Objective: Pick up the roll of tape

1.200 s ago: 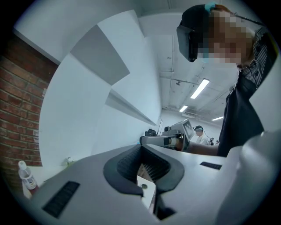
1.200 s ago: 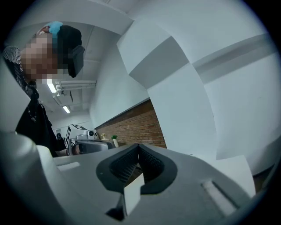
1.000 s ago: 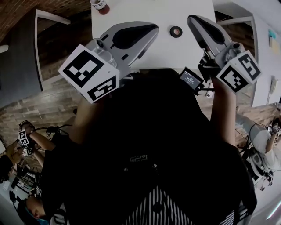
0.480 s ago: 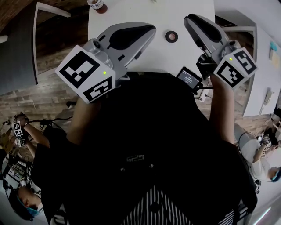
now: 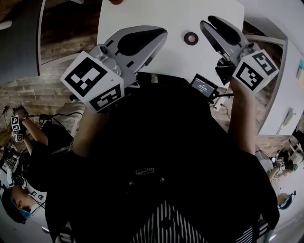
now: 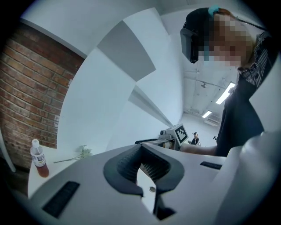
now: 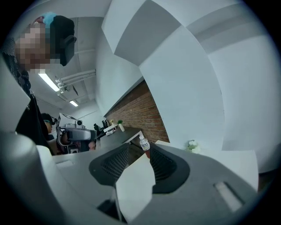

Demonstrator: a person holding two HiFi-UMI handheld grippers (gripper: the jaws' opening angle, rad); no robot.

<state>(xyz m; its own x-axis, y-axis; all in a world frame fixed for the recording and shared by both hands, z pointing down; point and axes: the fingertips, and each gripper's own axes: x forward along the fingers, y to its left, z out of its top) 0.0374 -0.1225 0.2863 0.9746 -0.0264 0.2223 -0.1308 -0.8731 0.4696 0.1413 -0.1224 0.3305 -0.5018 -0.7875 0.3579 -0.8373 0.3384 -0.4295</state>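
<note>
The roll of tape [image 5: 191, 38], a small dark ring with a reddish core, lies flat on the white table [image 5: 142, 14] in the head view. My right gripper [image 5: 205, 22] hovers just to its right, tips past it toward the far side. Its jaws are opening [image 7: 142, 151] with only table and a far bottle showing between them. My left gripper [image 5: 163, 31] is over the table left of the tape, a short gap away. Its pads meet at the tips [image 6: 141, 147] with nothing held. Neither gripper view shows the tape.
A small bottle with reddish liquid [image 6: 38, 157] stands at the table's far left corner, a flower sprig [image 6: 81, 152] lying near it. Brick wall and wood floor surround the table. Other people with marker cubes [image 5: 18, 128] are at the lower left.
The head view has tilted, so the bottle has slid almost off the top edge. Both grippers hold much the same places beside the tape, slightly lower in the picture.
</note>
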